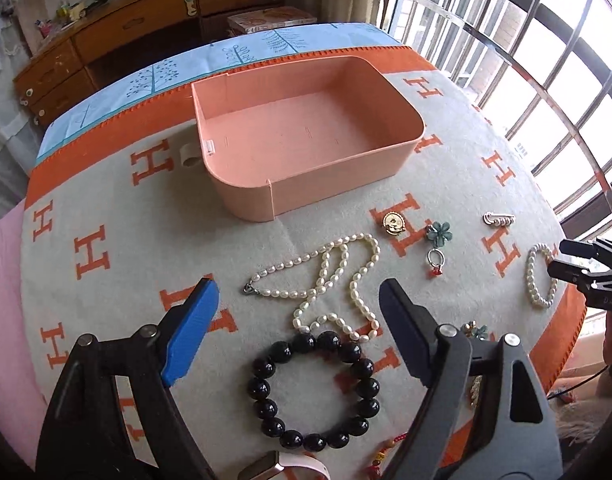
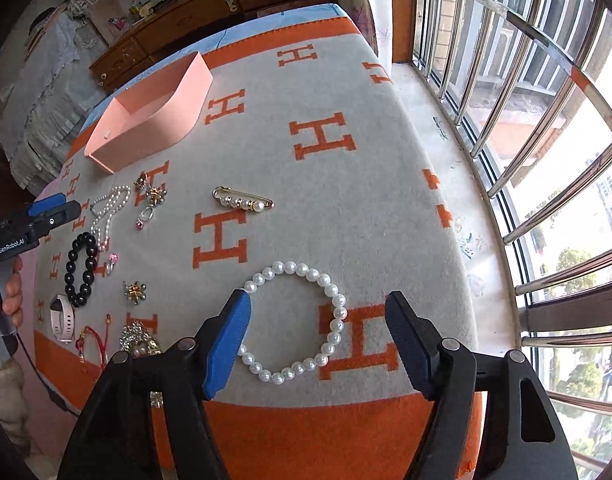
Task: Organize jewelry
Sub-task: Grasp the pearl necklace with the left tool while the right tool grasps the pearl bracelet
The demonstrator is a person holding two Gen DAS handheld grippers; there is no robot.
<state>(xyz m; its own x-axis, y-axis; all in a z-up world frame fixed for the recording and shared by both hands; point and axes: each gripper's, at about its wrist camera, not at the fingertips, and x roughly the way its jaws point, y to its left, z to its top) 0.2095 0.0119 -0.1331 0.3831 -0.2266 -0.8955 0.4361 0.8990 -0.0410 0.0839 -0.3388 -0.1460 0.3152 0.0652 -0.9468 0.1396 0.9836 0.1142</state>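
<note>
Your pink plastic tray [image 1: 306, 136] at twelve o'clock sits empty, every piece unsorted, both claws [image 1: 297, 320] [image 2: 318, 336] gaping, holding nothing.

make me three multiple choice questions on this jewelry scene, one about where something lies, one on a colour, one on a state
1. Where does the black bead bracelet lie in the left wrist view?
A. inside the pink tray
B. on the blanket between the left gripper's jaws
C. on the windowsill

2. What colour are the H letters on the blanket?
A. green
B. purple
C. orange

3. What is the state of the pink tray?
A. empty
B. filled with pearls
C. closed with a lid

Answers:
1 B, the bracelet lies flat on the cloth, framed by the open left gripper.
2 C, every H is orange on the pale grey field.
3 A, its bare floor shows; the pearl necklace and pearl bracelet lie outside it on the blanket.
</note>
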